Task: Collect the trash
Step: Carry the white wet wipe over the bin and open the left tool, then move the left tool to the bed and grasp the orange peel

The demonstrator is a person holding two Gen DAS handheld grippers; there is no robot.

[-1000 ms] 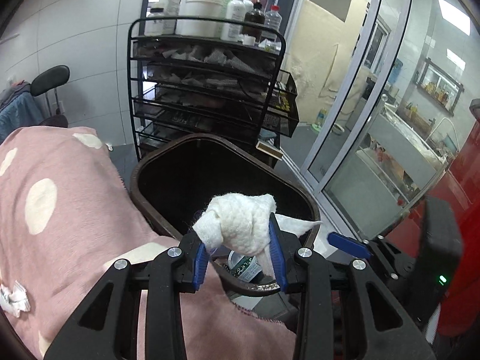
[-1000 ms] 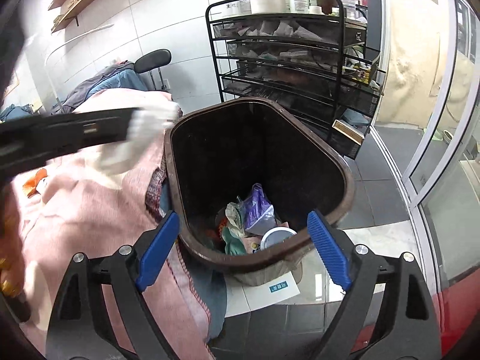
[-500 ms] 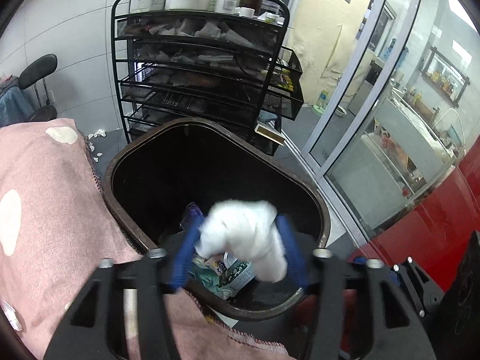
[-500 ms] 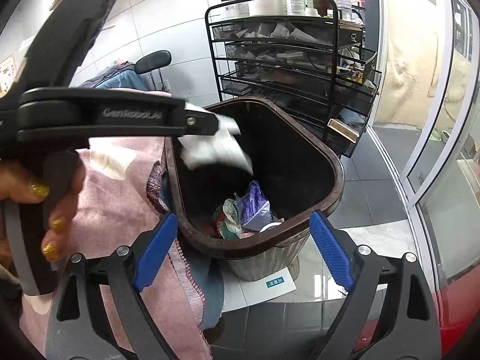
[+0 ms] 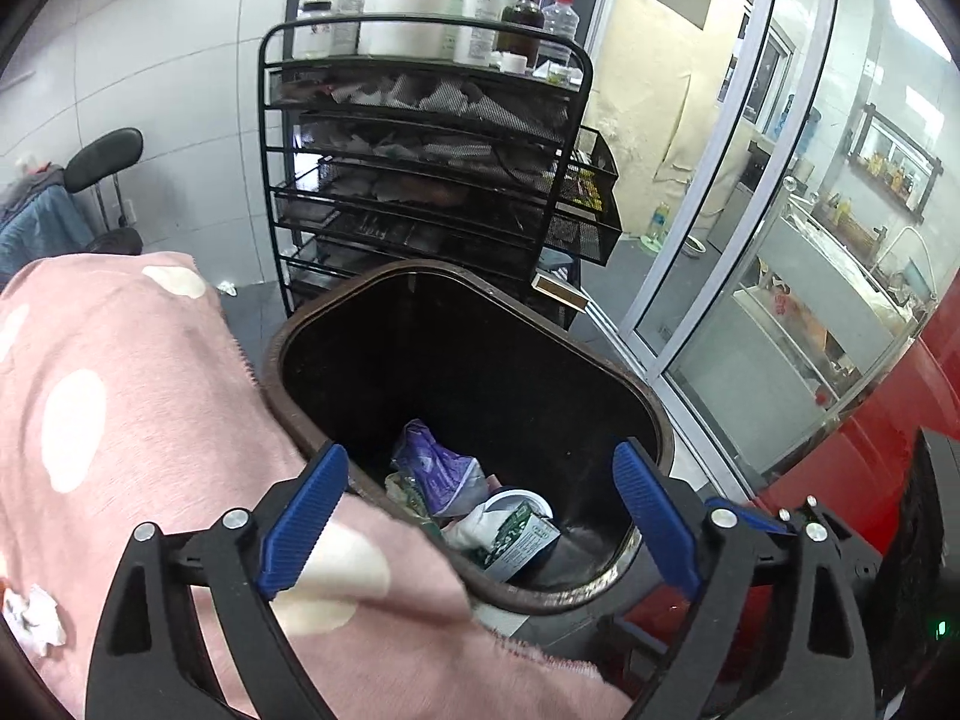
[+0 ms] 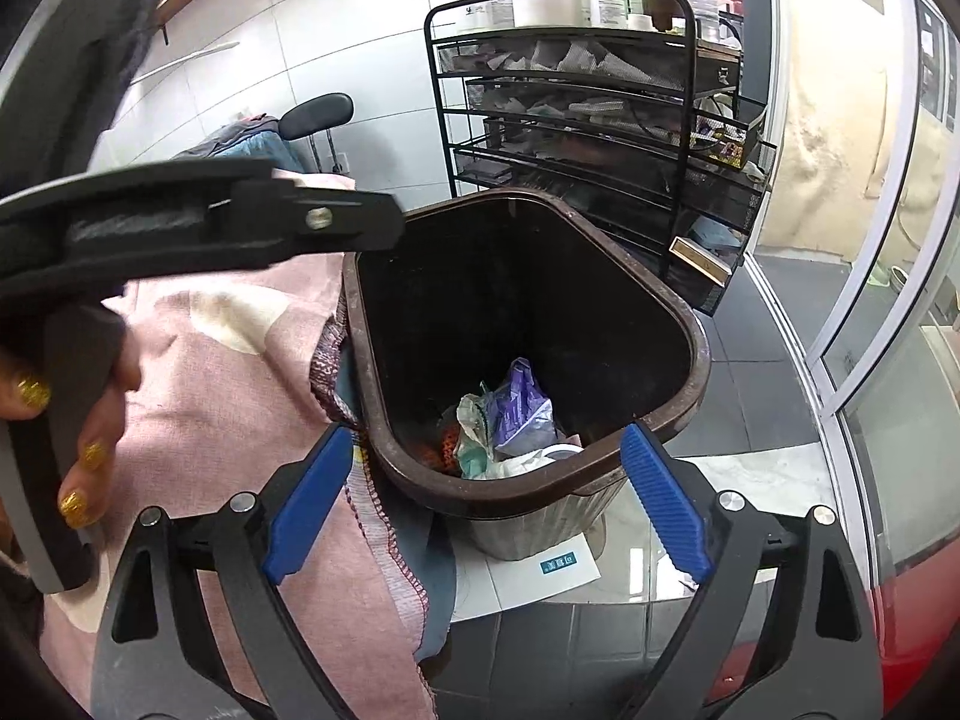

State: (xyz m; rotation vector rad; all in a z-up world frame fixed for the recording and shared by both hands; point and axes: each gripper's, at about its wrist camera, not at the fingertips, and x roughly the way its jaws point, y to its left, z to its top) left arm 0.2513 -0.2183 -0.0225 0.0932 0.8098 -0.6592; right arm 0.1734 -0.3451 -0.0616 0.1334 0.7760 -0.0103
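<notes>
Pink blanket: large, soft. Brown bin: against its edge, holding wrappers. My left gripper and right gripper: both spread wide, empty. Crumpled white tissue: on blanket, looks featherlight, compressible; I'd pinch its middle.

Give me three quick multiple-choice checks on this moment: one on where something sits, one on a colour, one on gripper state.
1. Where does the purple wrapper lie?
A. on the pink blanket
B. inside the trash bin
C. on the wire rack

2. What colour are the left gripper's finger pads?
A. blue
B. red
C. white

3. What state is the left gripper in?
A. shut on a tissue
B. shut on nothing
C. open and empty

Answers:
1 B, it rests among the rubbish at the bottom of the trash bin.
2 A, both pads are blue.
3 C, its jaws stand wide apart with nothing between them.
</notes>
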